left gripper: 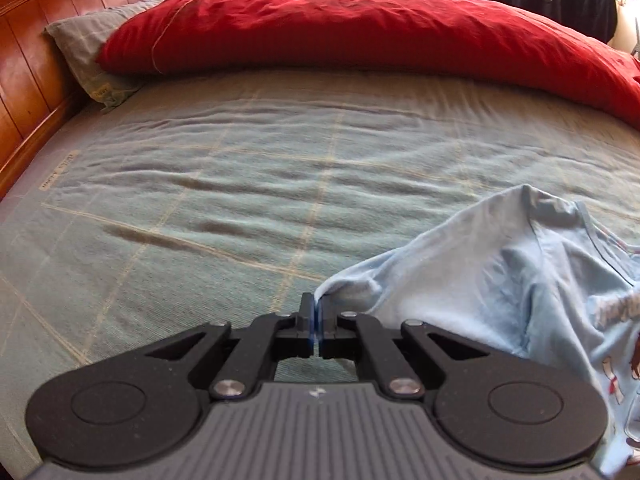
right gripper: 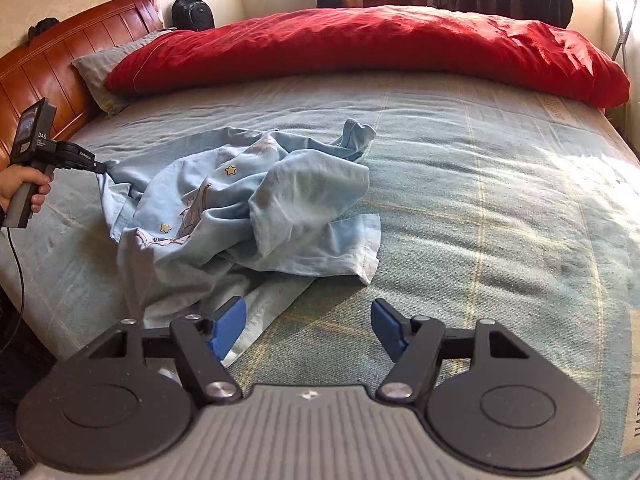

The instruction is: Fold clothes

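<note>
the left gripper [left gripper: 315, 312] is clamped on an edge of the light blue shirt [right gripper: 248, 208]. the right gripper [right gripper: 308, 330] hangs with jaws spread, the shirt's hem touching its left finger.

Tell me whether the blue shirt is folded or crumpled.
Crumpled: the shirt lies bunched on the bed, one edge pinched by the left gripper.

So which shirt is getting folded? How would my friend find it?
Look at the big bed with the grey-green checked sheet and the red duvet along its far side. The pale blue shirt lies crumpled on the sheet, printed with little yellow stars, one edge pinched by the left gripper.
</note>
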{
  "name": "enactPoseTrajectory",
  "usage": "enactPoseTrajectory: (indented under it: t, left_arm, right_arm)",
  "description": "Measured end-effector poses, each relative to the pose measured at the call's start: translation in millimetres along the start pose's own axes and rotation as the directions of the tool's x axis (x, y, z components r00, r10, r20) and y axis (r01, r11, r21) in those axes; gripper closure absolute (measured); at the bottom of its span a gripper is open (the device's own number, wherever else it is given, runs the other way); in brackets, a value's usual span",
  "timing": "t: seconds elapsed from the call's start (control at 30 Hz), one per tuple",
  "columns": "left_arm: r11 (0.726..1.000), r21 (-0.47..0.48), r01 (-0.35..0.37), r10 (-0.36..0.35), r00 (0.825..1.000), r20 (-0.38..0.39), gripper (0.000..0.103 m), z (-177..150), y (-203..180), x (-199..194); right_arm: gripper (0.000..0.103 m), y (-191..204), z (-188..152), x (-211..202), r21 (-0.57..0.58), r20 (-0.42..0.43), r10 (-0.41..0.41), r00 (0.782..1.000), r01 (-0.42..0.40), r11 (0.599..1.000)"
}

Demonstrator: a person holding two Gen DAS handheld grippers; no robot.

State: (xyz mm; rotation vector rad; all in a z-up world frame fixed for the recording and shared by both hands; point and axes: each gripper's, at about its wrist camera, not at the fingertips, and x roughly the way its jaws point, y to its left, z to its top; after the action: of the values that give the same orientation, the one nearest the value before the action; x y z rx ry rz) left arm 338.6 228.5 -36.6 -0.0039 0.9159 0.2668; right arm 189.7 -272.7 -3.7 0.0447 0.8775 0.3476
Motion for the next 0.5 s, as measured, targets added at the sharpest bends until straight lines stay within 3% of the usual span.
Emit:
enactPoseTrajectory:
  t: [0.23,0.27,0.33,0.4,0.5]
  left_arm:
    - [0.998,-0.021,-0.056,0.056,0.998,-0.006,0.102,23.1,15.6,28.9]
    - [0.999,-0.021,-0.050,0.049,0.999,-0.018,0.094,24.3,15.0,32.7]
    - [0.999,-0.025,-0.040,0.039,0.999,-0.024,0.094,23.2,14.3,37.2]
    - [1.000,-0.004,-0.019,0.019,1.000,-0.023,0.082,18.4,13.4,38.3]
    - [1.000,-0.024,0.015,-0.016,1.000,-0.024,0.074,3.5,16.4,30.5]
  right_arm:
    - [0.030,3.0,3.3,12.0,-0.008,-0.023,-0.011,1.000,0.011,1.000]
    - [0.030,3.2,3.7,13.5,-0.008,-0.026,-0.012,1.000,0.012,1.000]
    - [0.030,3.1,4.4,16.2,-0.009,-0.032,-0.016,0.999,0.016,1.000]
    - [0.030,3.3,5.3,18.7,-0.009,-0.037,-0.016,0.999,0.016,1.000]
    - [0.030,5.3,6.7,21.9,-0.015,-0.042,-0.010,0.999,0.010,1.000]
